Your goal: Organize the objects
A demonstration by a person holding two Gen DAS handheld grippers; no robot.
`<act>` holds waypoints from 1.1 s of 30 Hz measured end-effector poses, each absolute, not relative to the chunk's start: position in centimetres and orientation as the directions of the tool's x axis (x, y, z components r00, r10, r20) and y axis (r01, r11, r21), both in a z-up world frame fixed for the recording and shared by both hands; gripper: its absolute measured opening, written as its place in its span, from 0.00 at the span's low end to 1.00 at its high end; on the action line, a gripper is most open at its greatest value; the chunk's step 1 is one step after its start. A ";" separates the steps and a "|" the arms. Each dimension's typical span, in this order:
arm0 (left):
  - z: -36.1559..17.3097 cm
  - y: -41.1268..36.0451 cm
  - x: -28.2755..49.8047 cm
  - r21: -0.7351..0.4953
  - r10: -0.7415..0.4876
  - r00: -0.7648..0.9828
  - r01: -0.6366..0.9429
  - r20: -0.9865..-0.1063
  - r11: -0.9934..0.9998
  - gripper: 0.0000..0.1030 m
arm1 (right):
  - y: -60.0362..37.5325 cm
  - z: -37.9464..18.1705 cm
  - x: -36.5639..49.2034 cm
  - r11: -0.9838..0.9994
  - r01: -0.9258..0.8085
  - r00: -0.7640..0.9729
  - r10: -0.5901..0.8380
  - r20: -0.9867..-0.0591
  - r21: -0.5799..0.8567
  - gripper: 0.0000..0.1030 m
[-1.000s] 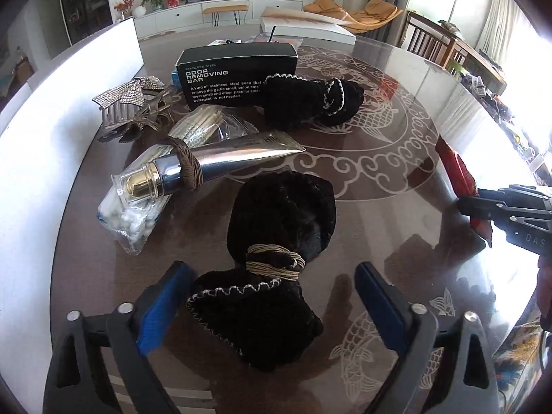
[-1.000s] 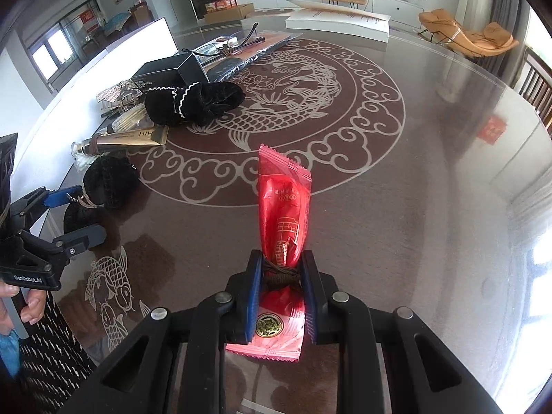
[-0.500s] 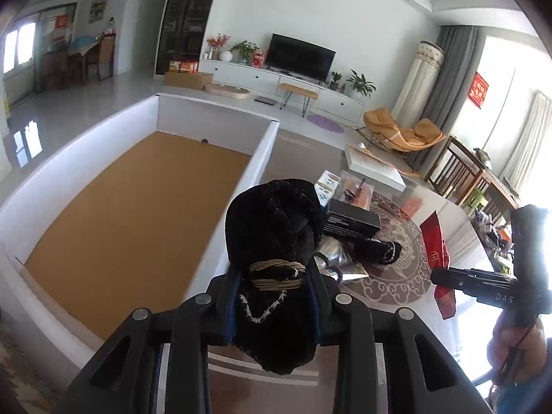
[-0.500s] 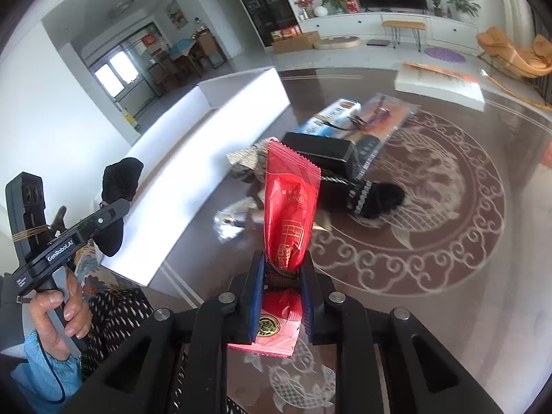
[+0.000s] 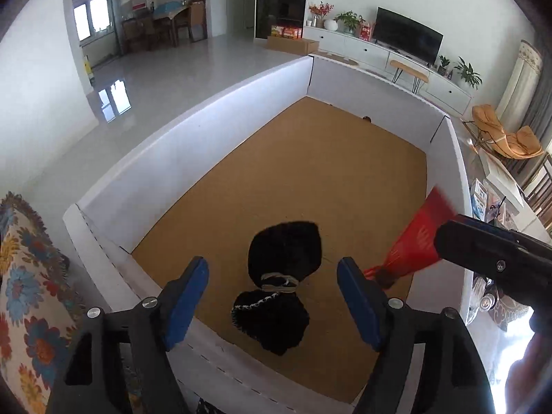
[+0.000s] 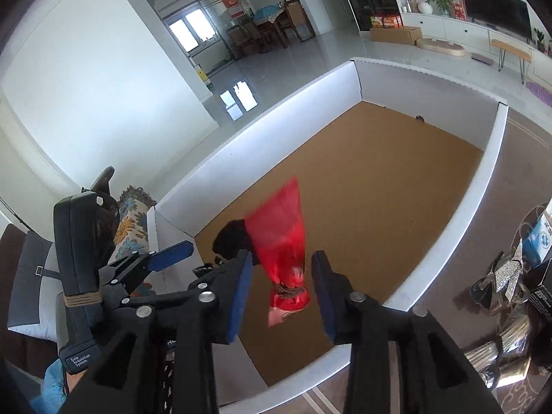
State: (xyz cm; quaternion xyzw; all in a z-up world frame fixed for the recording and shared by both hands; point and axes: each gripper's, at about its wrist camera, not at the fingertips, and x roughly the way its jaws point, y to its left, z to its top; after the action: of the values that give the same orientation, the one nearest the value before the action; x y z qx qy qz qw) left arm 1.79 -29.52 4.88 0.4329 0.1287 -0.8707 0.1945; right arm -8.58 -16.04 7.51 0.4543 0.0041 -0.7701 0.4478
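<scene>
As both tongs hang over the white box (image 5: 214, 117), jaws have just been opening: left gripper (image 5: 272, 296) stands wide, black pouch (image 5: 279, 286) loose between its pads, lower centre of frame, over the cork floor. Right gripper (image 6: 281, 289) is parted too, red packet (image 6: 279, 241) blurred mid-frame, touching neither pad, prob. dropping. Both things look light & soft; pouch squashy, packet crinkly & slick. Best hold for each, by the look of it: the twine-bound neck. Bow clip (image 6: 507, 276) waits at right edge, outside the box.
</scene>
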 end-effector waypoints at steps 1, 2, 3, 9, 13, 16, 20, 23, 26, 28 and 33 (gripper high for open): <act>5.1 -29.0 2.1 -0.071 -0.221 -0.576 0.440 -0.787 -0.895 0.74 | -14.8 7.6 -8.3 -0.607 0.689 -0.215 -0.693 -0.688 0.396 0.73; 5.5 -28.3 2.6 -0.085 -0.210 -0.604 0.422 -0.769 -0.903 0.74 | -13.4 7.8 -8.1 -0.621 0.687 -0.252 -0.691 -0.678 0.378 0.77; 5.9 -27.3 2.7 -0.090 -0.201 -0.628 0.400 -0.752 -0.912 0.74 | -12.1 7.7 -7.9 -0.639 0.684 -0.285 -0.679 -0.677 0.353 0.82; 8.2 -18.2 3.3 -0.247 0.080 -0.721 0.129 -0.688 -0.960 0.75 | -0.3 7.2 -7.7 -0.777 0.578 -0.472 -0.567 -0.676 0.249 0.86; 6.2 -9.1 4.2 -0.266 0.267 -0.652 -0.103 -0.710 -0.959 0.87 | 9.4 5.2 -7.0 -0.894 0.442 -0.604 -0.360 -0.711 0.076 0.88; 2.2 -3.4 3.4 -0.180 0.237 -0.556 -0.156 -0.797 -0.971 0.87 | 15.1 2.4 -5.7 -0.935 0.354 -0.619 -0.211 -0.757 -0.029 0.88; -2.5 0.3 1.6 -0.114 0.169 -0.450 -0.147 -0.877 -0.983 0.87 | 19.8 -0.6 -4.3 -0.958 0.278 -0.596 -0.122 -0.794 -0.062 0.88; -3.3 1.1 0.5 -0.034 0.087 -0.471 -0.118 -0.878 -0.992 0.87 | 21.1 -2.1 -3.9 -0.966 0.250 -0.594 -0.099 -0.798 -0.066 0.88; -3.8 1.3 -0.8 0.018 0.039 -0.496 -0.108 -0.868 -0.994 0.92 | 20.7 -2.8 -4.2 -0.967 0.245 -0.589 -0.092 -0.803 -0.069 0.89; -4.1 0.8 -1.6 0.014 0.030 -0.508 -0.083 -0.861 -0.996 1.00 | 20.4 -2.9 -4.5 -0.970 0.237 -0.595 -0.098 -0.798 -0.058 0.92; -4.3 -0.4 -3.3 0.009 0.027 -0.529 -0.065 -0.848 -0.998 1.00 | 20.7 -3.4 -6.0 -0.976 0.216 -0.568 -0.113 -0.815 -0.014 1.00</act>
State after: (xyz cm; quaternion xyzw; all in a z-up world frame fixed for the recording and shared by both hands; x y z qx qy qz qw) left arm -3.33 -0.42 -4.31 0.4844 -0.0198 -0.8742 -0.0262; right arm -5.95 20.69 -3.41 0.4556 0.0561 -0.8835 0.0931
